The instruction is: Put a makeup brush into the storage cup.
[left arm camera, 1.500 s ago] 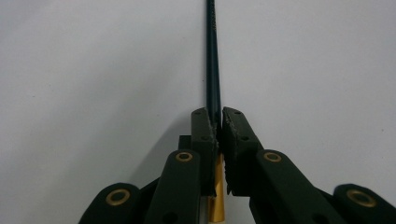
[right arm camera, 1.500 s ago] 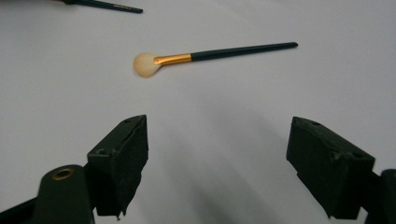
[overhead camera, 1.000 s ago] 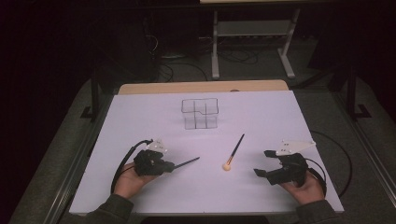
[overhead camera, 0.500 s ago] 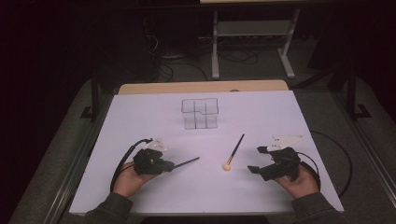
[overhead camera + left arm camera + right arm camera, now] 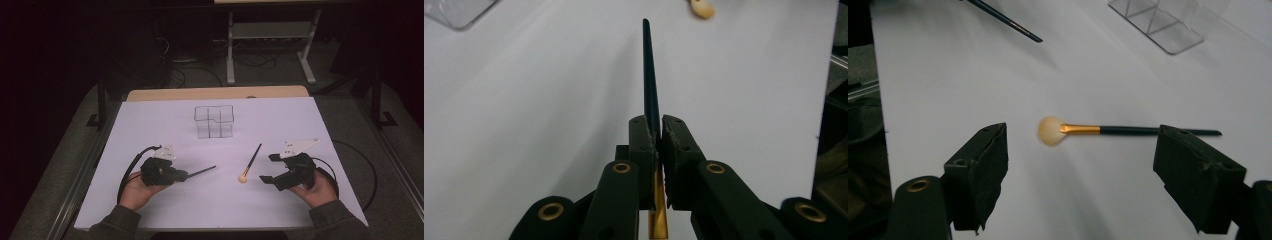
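A makeup brush [image 5: 251, 161] with a cream head, gold ferrule and dark handle lies on the white table, its head [image 5: 1050, 131] nearest me. My right gripper [image 5: 268, 168] stands open just right of that head; in the right gripper view the brush [image 5: 1128, 130] lies crosswise a little beyond my right gripper [image 5: 1085, 152], untouched by either jaw. My left gripper [image 5: 183, 175] is shut on a second dark brush [image 5: 201, 171], whose thin handle [image 5: 648, 70] sticks out past the jaws of my left gripper [image 5: 659, 127]. Its gold ferrule [image 5: 657, 212] shows behind them.
A clear acrylic organizer [image 5: 214, 121] with several compartments stands at the middle back of the white sheet [image 5: 150, 125]. A wooden table edge [image 5: 215, 93] runs behind it. Cables trail from both grippers. A metal stand [image 5: 270, 35] is on the floor beyond.
My right gripper has shifted left, toward the head of the loose brush. The left gripper and its held brush have stayed put.
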### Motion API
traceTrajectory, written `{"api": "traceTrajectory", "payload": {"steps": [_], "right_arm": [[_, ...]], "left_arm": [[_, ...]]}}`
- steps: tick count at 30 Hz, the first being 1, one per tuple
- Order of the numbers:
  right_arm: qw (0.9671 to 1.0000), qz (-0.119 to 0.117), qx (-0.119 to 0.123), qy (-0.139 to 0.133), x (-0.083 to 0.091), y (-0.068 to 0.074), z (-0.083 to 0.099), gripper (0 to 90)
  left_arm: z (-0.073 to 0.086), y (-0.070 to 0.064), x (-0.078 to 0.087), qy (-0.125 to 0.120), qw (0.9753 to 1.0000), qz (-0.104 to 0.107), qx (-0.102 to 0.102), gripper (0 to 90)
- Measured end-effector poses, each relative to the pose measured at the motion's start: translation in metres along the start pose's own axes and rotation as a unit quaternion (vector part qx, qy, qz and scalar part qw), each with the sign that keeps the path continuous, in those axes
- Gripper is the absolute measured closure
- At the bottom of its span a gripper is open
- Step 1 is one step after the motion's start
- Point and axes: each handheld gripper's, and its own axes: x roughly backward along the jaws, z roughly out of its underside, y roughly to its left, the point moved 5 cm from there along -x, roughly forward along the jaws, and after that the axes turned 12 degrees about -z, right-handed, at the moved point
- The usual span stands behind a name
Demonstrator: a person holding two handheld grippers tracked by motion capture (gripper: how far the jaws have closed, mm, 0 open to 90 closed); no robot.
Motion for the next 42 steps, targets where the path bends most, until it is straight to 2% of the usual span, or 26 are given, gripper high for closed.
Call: {"api": "traceTrajectory", "payload": {"steps": [3,6,8,13,16,17,22,23,24,26,30,37,42], "right_arm": [[0.9997,-0.018,0.015,0.008,-0.003,0.004,-0.014,21.7],[0.9993,-0.029,0.02,0.013,-0.005,0.006,-0.022,21.9],[0.9982,-0.039,0.036,0.027,-0.009,0.007,-0.032,22.2],[0.9969,-0.045,0.053,0.038,-0.012,0.009,-0.045,22.6],[0.9962,-0.049,0.061,0.04,-0.012,0.01,-0.054,22.6],[0.9962,-0.053,0.057,0.039,-0.012,0.011,-0.058,22.6],[0.9936,-0.073,0.072,0.049,-0.017,0.013,-0.073,22.7],[0.9922,-0.08,0.08,0.052,-0.019,0.015,-0.079,23.4],[0.9922,-0.08,0.08,0.052,-0.019,0.015,-0.079,23.4],[0.9901,-0.085,0.096,0.058,-0.021,0.016,-0.085,24.1],[0.9875,-0.096,0.106,0.065,-0.024,0.019,-0.093,25.6],[0.9844,-0.114,0.108,0.08,-0.033,0.018,-0.098,27.7],[0.9812,-0.128,0.112,0.091,-0.04,0.021,-0.099,30.8]], "left_arm": [[-0.007,-0.003,0.005,-0.005,0.9998,0.008,-0.016,83.8],[-0.013,-0.006,0.01,-0.011,0.9996,0.016,-0.02,83.8],[-0.017,-0.007,0.013,-0.014,0.9995,0.017,-0.023,83.7],[-0.025,-0.009,0.017,-0.021,0.9989,0.028,-0.031,83.8],[-0.03,-0.011,0.018,-0.017,0.9985,0.031,-0.041,83.7],[-0.031,-0.012,0.019,-0.017,0.9981,0.035,-0.048,83.8],[-0.04,-0.013,0.022,-0.019,0.9974,0.04,-0.056,83.7],[-0.042,-0.013,0.023,-0.019,0.9973,0.042,-0.057,83.7],[-0.044,-0.013,0.023,-0.019,0.9971,0.044,-0.059,83.7],[-0.048,-0.014,0.024,-0.018,0.9967,0.047,-0.064,83.8],[-0.056,-0.019,0.024,-0.017,0.9956,0.055,-0.074,83.7],[-0.064,-0.025,0.02,-0.008,0.9928,0.064,-0.101,83.7],[-0.068,-0.029,0.019,-0.008,0.9918,0.073,-0.104,83.8]]}}
